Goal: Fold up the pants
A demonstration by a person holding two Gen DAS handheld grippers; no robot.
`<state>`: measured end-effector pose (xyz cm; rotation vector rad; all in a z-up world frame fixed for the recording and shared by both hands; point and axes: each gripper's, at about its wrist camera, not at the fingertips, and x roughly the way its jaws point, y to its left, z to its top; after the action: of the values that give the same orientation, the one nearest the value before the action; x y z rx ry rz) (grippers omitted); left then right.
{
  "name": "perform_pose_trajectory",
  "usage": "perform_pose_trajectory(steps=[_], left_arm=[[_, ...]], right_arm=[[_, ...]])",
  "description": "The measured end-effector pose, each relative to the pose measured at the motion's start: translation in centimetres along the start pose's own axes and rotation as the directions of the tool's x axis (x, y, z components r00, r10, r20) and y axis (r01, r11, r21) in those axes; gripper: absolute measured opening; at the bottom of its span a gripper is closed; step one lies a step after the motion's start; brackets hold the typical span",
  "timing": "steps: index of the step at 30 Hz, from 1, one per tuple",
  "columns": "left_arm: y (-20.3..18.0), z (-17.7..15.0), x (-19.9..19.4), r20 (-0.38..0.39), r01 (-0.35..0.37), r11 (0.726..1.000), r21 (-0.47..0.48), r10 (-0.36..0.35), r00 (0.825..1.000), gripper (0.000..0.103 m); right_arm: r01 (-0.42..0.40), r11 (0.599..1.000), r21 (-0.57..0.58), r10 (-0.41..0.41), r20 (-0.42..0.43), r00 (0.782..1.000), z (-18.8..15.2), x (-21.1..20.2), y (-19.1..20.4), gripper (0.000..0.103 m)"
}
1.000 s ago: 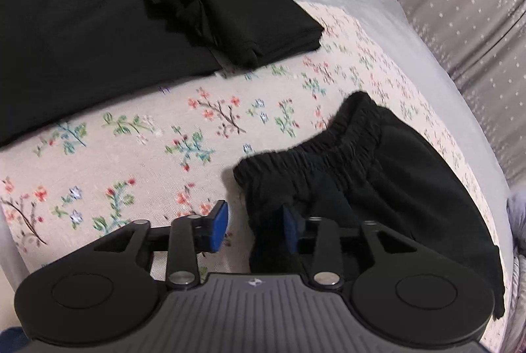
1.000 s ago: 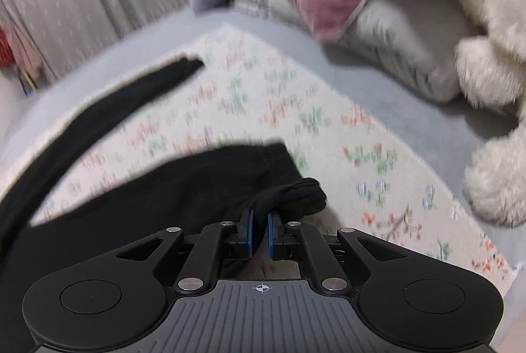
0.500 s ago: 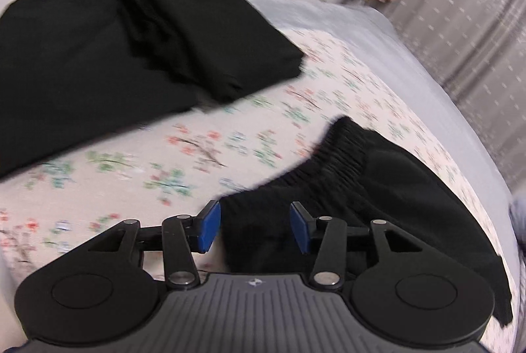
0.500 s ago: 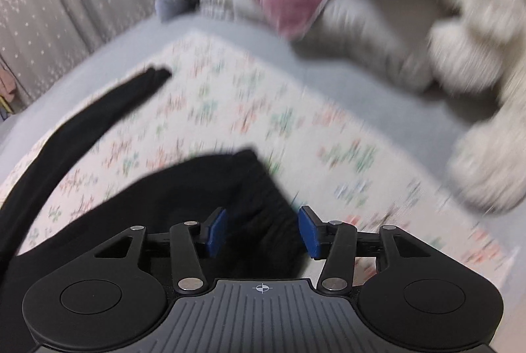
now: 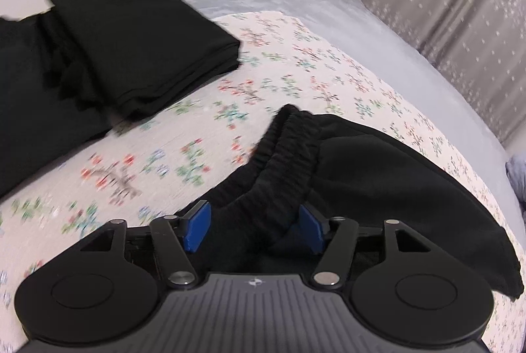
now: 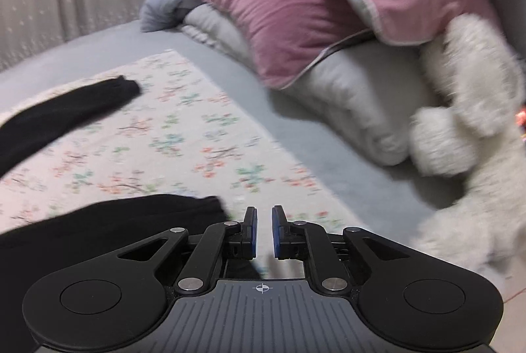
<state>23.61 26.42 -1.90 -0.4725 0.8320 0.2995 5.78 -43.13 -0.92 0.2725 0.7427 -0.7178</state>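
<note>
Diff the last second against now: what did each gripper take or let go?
Left gripper: jaws have been opening; a second ago they closed on the black pants at the waistband, which now lies loose between them. Right gripper: it was pinching the pants' hem, opened, and has just been closing on nothing, with the hem now to its left. The folded black garments and the floral cloth are unchanged.

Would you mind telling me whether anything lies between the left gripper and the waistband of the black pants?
Nothing visible does. The left gripper has just been opening, and the pants' elastic waistband already lies between its spread jaws, with only the floral cloth around it. The folded black stack sits well apart.
</note>
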Motion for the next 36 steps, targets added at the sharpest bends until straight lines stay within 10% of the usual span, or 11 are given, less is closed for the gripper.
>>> perform_pose_trajectory(steps=[7,13,25,27,29,36], left_arm=[[-2.6,4.5,3.4,0.018,-0.002,0.991,0.132,0.000,1.000,0.103],[-3.9,6.4,8.3,-0.020,0.060,0.989,0.136,-0.058,0.998,0.103],[-7.8,7.6,16.9,-0.048,-0.021,0.971,0.239,0.034,0.998,0.103],[-8.6,6.9,17.2,0.011,-0.077,0.958,0.277,0.077,0.997,0.095],[-9.6,6.4,16.9,0.045,-0.085,0.949,0.304,0.075,0.996,0.068],[-11.0,6.7,14.6,0.070,-0.073,0.941,0.332,0.053,0.996,0.036]], right_arm=[[-0.242,0.970,-0.008,0.241,-0.042,0.970,4.2,3.3,5.1,0.037],[-0.331,0.943,-0.039,0.327,-0.070,0.942,9.3,8.4,11.4,0.064],[-0.264,0.916,0.301,0.312,-0.122,0.942,15.3,24.7,15.4,0.059],[-0.258,0.931,0.260,0.290,-0.091,0.953,15.4,25.4,16.3,0.027],[-0.255,0.947,0.195,0.275,-0.083,0.958,15.4,25.4,17.2,0.018],[-0.246,0.969,0.003,0.246,0.028,0.969,15.5,19.1,14.7,0.011]])
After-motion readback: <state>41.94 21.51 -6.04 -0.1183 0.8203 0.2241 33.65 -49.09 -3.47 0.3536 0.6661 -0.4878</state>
